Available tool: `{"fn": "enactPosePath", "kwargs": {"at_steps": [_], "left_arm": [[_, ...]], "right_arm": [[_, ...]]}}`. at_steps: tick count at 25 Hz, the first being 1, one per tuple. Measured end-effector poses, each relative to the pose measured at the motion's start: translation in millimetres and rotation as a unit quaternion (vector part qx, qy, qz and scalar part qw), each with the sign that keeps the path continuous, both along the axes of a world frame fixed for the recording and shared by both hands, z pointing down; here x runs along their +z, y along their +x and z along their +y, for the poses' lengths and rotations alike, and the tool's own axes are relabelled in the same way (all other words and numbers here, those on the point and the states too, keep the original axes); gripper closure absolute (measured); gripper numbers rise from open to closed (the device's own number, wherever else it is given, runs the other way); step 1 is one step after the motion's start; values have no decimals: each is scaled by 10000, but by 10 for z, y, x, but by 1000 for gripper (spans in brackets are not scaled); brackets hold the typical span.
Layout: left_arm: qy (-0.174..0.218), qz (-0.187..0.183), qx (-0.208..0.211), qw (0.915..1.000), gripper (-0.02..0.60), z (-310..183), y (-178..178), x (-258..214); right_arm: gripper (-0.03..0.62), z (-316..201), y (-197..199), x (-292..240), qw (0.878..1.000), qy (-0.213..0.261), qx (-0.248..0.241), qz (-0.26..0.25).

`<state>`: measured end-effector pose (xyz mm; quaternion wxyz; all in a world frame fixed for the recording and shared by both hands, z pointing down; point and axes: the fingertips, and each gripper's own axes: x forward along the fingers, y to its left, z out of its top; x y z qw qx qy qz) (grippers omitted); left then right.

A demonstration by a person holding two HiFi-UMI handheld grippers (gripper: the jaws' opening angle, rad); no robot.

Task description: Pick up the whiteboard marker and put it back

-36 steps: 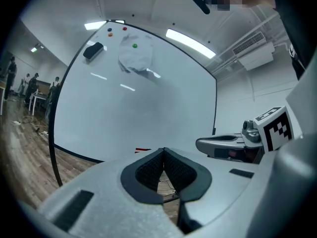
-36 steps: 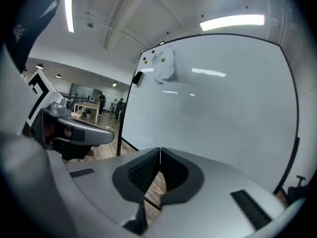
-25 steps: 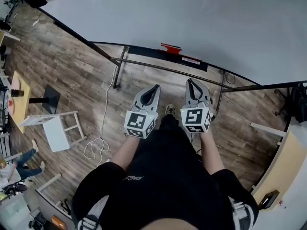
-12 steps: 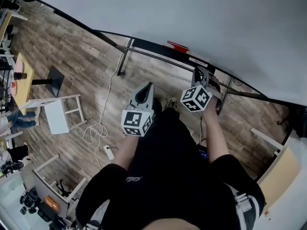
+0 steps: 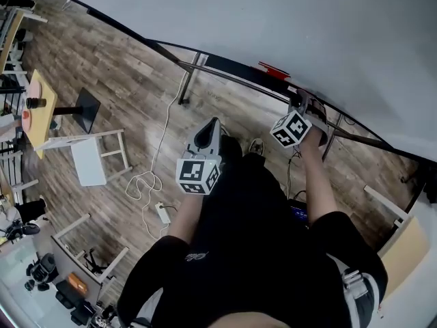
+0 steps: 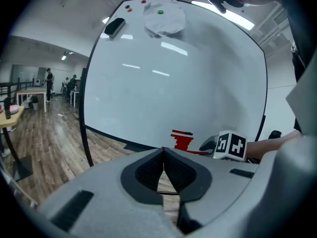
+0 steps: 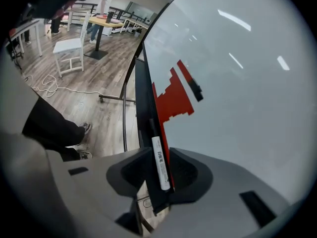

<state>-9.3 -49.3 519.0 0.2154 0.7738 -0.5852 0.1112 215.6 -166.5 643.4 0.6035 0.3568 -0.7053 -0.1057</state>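
Whiteboard marker (image 7: 161,161) lies flat on the thin black surface (image 7: 143,100) that runs along the bottom of the big whiteboard (image 7: 237,83). It is white with a dark label on its side. The right tool (image 7: 161,155) is down at that spot. Its two jaws are apart, one on each side of the marker, and they have not closed on it. There is a gap between the marker and each jaw. A red stepped shape (image 7: 173,98) sits on the board just above the marker.

From the head view, the right tool (image 5: 306,105) reaches out to the bottom edge of the whiteboard (image 5: 307,26). The left tool (image 5: 212,124) hangs lower, close to the person's body and away from the board. Seen from its own camera, the left tool (image 6: 163,151) has its jaw tips pressed together with nothing between them.

Off to the left, a white chair (image 5: 85,159) stands on the wooden floor (image 5: 123,94), and a white cable (image 5: 147,183) lies in loops near it.
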Motion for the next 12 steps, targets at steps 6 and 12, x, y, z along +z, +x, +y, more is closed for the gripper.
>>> {"fn": "enactPosePath", "kwargs": {"at_steps": [6, 12], "left_arm": [[-94, 57, -201, 9997, 575, 28, -164, 65], [-57, 35, -219, 9997, 575, -4, -228, 1]], "right_arm": [[502, -64, -4, 173, 9994, -216, 3, 256], [503, -137, -49, 208, 9984, -345, -28, 448]]}}
